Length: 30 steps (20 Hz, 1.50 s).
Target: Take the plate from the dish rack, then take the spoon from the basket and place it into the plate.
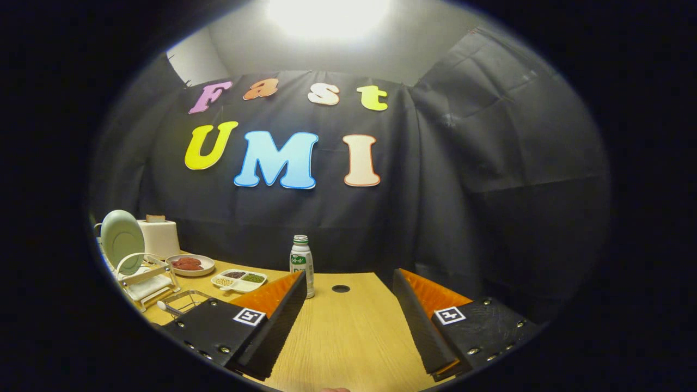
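Observation:
A pale green plate point(122, 238) stands upright in a white dish rack point(146, 280) far off to the left of my fingers. Just in front of the rack sits a wire basket point(188, 301) with a spoon point(166, 309) lying in it, partly hidden behind my left finger. My gripper point(348, 283) is open over the wooden table point(348, 332), with nothing between its fingers. Both the plate and the basket lie well to the left of it.
A white bottle point(302, 264) stands just beyond the left fingertip. Behind the rack are a white toaster point(159, 237), a plate of reddish food point(190, 264) and a divided tray of beans point(238, 280). A small round hole point(341, 288) marks the table's far edge.

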{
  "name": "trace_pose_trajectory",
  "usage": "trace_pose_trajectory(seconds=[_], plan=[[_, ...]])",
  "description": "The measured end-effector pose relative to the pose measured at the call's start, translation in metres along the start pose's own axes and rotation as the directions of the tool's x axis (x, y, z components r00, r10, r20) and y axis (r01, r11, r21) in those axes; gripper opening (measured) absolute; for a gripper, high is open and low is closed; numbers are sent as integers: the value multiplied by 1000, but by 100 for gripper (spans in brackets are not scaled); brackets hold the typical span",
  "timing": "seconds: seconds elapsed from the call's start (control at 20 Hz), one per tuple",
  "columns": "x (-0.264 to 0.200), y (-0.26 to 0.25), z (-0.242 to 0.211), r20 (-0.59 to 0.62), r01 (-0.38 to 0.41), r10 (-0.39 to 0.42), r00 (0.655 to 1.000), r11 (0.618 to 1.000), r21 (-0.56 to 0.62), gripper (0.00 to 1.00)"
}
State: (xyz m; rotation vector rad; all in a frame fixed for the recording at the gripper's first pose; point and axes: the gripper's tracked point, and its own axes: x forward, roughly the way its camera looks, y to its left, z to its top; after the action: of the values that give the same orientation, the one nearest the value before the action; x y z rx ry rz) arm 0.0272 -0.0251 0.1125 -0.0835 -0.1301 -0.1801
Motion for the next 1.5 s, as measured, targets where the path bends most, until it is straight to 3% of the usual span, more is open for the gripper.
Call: trace_pose_trajectory(seconds=[0.3,0.65,1.0,1.25,1.5], plan=[[-97,54,45,-46,-35,33,998,998,-54,97],[-148,204,83,-103,-224,230,968,973,59,97],[-125,331,91,-152,-335,366,918,922,192,97],[-85,395,82,-171,-360,414,894,891,276,97],[-50,443,50,-274,-354,440,855,882,311,97]])
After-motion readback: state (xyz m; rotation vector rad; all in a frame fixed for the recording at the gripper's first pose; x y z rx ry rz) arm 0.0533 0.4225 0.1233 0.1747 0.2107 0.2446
